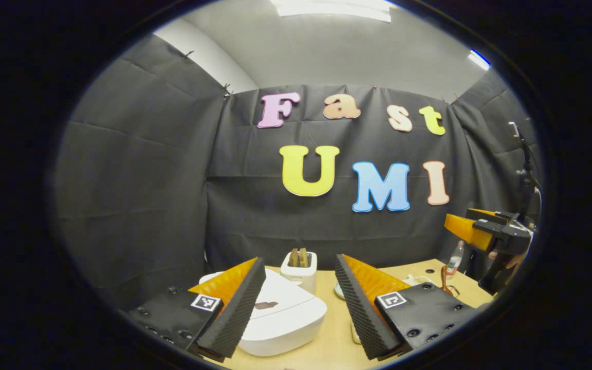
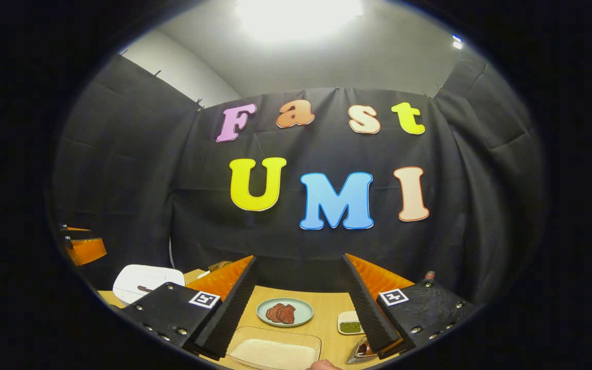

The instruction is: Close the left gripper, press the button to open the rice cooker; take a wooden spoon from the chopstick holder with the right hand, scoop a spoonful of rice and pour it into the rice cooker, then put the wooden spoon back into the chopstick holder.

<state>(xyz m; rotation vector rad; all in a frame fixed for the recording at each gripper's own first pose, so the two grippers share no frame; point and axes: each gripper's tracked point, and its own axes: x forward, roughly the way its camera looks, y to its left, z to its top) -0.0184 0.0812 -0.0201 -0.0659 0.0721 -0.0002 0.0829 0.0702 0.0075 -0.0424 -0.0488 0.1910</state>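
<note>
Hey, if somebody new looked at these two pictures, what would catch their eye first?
Probably the white rice cooker, lid down, on the wooden table between the open left hand-held gripper's fingers, with the chopstick holder just behind it. In the right gripper view, the open right hand-held gripper frames a plate of reddish-brown slices, with a clear tray of rice nearer the camera.

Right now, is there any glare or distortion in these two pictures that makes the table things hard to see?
Right gripper view: the ceiling light blows out to white glare, yet the plate stays sharp. Left gripper view: the light is milder; fisheye bending curves the wall, and the rice cooker reads clearly.
</note>
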